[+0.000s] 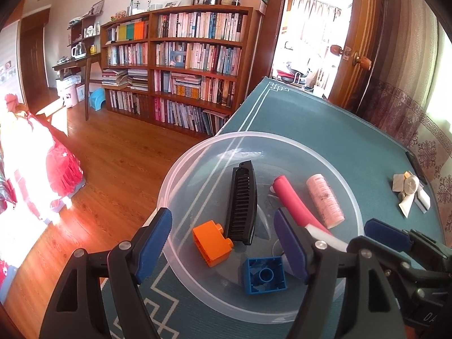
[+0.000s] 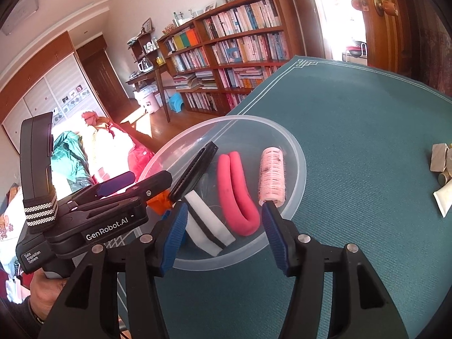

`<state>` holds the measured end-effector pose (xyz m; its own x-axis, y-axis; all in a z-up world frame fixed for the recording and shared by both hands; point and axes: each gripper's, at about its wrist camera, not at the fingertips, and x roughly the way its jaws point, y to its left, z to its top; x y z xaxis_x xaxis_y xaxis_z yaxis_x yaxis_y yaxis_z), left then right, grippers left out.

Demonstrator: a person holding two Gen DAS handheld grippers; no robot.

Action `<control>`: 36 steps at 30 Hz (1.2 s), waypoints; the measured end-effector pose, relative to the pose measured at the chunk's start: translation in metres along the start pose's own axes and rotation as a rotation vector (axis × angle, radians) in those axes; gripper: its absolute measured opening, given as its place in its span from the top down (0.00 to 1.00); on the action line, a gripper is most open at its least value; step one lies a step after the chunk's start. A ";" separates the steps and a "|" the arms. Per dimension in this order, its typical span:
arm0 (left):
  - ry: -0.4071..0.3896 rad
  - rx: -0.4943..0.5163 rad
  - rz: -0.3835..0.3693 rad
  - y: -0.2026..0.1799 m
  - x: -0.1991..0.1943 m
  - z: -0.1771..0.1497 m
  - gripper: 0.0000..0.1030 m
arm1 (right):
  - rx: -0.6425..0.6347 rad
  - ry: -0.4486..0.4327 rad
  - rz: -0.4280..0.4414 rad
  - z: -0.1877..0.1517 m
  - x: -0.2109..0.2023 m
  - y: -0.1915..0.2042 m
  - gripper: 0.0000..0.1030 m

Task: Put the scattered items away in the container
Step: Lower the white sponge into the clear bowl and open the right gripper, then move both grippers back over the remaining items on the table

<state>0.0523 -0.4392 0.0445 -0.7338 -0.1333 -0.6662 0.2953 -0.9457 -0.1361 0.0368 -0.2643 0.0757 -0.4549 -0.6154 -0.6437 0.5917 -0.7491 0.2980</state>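
Evidently both grippers, left gripper (image 1: pixel 223 243) and right gripper (image 2: pixel 224 233), hung open and empty over the clear plastic bowl (image 1: pixel 180 169), lower centre. Bowl held comb (image 1: pixel 243 202), blocks, rollers; small clutter (image 1: pixel 409 190) at right edge awaited collection.

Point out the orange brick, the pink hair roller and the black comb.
orange brick (image 1: pixel 212 242): left wrist view, on its top face.
pink hair roller (image 2: pixel 272 177): right wrist view, mid-barrel.
black comb (image 1: pixel 243 202): left wrist view, on its teeth.
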 end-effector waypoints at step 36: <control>0.016 0.188 0.000 -0.076 0.023 0.000 0.21 | 0.216 -0.073 -0.134 -0.031 -0.056 -0.088 0.43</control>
<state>0.0130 -0.3701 0.0391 -0.7237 -0.1297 -0.6778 0.1744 -0.9847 0.0022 0.0309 -0.1569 0.0636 -0.5711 -0.5170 -0.6376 0.3702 -0.8555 0.3621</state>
